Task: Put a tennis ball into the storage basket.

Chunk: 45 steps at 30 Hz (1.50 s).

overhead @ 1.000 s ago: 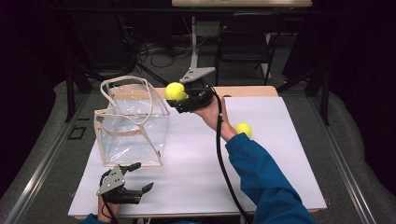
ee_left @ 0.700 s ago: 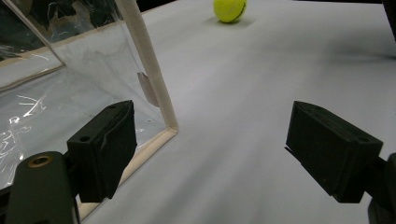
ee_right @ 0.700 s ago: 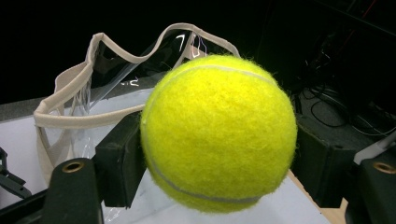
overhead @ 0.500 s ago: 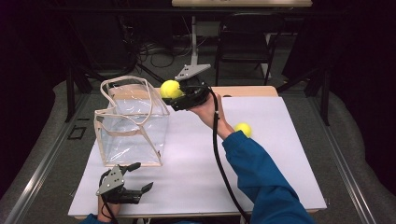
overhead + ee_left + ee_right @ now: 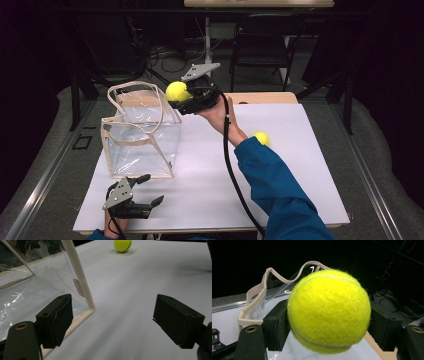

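Observation:
My right gripper (image 5: pixel 181 98) is shut on a yellow tennis ball (image 5: pixel 177 91), held in the air just right of the open top of a clear plastic bag (image 5: pixel 142 132) with beige trim. In the right gripper view the ball (image 5: pixel 329 311) sits pressed between both jaws, with the bag's strap (image 5: pixel 259 293) behind it. A second tennis ball (image 5: pixel 261 138) lies on the white table right of the forearm; the left gripper view shows that ball (image 5: pixel 122 245) far off. My left gripper (image 5: pixel 150 191) rests open near the table's front edge, by the bag's front corner (image 5: pixel 87 307).
The white table (image 5: pixel 305 165) has bare surface to the right and front of the bag. A wooden board (image 5: pixel 265 98) lies along the table's far edge. Chairs and cables stand in the dark beyond. A black cable (image 5: pixel 232 165) trails from the right gripper along the blue sleeve.
The right gripper has carried the ball a little to the left, closer to the bag's opening. The left gripper has stayed where it was.

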Each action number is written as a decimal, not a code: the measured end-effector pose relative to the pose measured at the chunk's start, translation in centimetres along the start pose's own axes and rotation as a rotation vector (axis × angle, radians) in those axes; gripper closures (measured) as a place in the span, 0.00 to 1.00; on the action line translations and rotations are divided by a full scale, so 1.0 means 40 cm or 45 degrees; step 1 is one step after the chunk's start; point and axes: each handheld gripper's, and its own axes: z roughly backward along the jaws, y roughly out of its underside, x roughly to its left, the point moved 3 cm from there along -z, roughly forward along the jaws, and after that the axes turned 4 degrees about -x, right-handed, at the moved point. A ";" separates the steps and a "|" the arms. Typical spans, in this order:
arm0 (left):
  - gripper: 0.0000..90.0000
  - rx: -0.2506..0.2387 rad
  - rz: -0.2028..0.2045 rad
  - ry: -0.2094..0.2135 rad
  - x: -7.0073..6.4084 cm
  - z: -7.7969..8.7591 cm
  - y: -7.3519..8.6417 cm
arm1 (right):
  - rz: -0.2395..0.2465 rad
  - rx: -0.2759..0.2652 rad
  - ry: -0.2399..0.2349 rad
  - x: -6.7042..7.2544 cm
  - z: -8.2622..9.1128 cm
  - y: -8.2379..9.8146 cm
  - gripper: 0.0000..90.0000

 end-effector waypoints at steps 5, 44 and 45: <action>0.18 0.023 0.004 0.018 0.003 -0.005 0.001 | 0.027 0.002 -0.021 0.015 -0.008 -0.025 0.29; 0.18 0.009 0.001 0.014 0.001 -0.002 -0.001 | 0.040 0.000 -0.077 0.047 -0.089 -0.084 0.29; 0.18 0.011 0.001 0.015 0.000 -0.003 -0.001 | 0.041 -0.001 -0.077 0.047 -0.090 -0.085 0.29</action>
